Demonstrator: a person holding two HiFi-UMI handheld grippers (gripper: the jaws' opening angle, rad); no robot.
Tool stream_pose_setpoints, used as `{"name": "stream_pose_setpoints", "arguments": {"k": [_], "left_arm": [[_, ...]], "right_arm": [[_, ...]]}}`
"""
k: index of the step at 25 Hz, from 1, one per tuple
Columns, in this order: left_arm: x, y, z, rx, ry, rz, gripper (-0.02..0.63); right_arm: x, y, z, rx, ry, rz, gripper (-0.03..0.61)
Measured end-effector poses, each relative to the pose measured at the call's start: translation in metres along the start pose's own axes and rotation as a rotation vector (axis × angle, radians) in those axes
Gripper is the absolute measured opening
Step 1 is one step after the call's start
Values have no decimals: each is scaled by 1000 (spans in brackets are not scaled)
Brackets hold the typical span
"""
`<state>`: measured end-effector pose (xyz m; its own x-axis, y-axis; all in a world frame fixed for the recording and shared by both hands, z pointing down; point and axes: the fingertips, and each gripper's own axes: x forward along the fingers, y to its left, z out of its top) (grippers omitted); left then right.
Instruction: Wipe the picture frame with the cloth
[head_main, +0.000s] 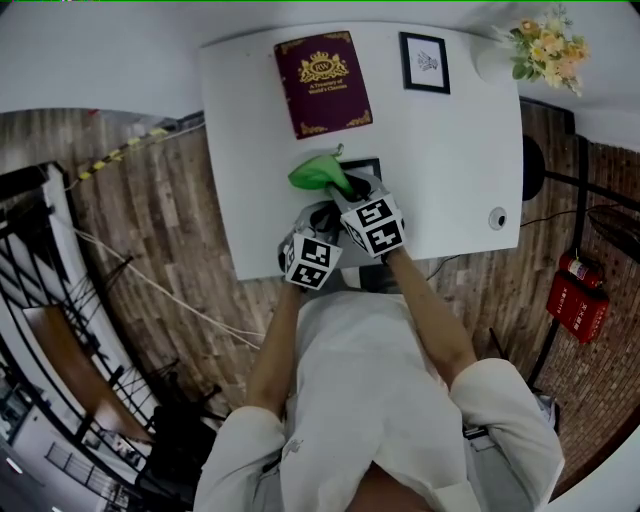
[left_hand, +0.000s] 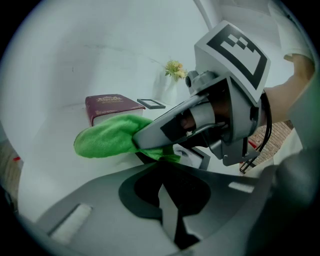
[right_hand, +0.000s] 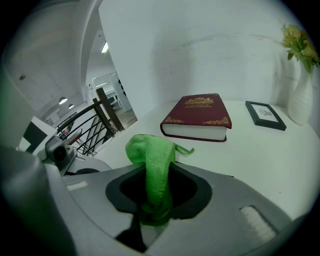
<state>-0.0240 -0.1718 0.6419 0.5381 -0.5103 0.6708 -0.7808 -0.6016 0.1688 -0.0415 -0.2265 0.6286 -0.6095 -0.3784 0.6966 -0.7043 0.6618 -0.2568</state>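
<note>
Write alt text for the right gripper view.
The right tool is shut on a green cloth, which stands bunched up out of its jaws. Beyond it, on a white table, lie a maroon book and a small black frame, with a white vase of flowers at the far right.

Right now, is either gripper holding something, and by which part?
The right gripper holds the green cloth by one bunched end; the left gripper is shut on nothing visible.
</note>
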Motion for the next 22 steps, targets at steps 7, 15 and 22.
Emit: {"name": "stream_pose_setpoints", "arguments": {"k": [7,15,22], "left_arm": [[0,0,1,-10,-10,2,20],[1,0,1,-25,-21,-4,20],[0,0,2,-28,-26,-10,20]], "right_arm": [[7,-2,-2,14,8,-1,98],[-5,-32,-13,86,8,-91,98],[-22,-56,-21,115,1,-151,98]]}}
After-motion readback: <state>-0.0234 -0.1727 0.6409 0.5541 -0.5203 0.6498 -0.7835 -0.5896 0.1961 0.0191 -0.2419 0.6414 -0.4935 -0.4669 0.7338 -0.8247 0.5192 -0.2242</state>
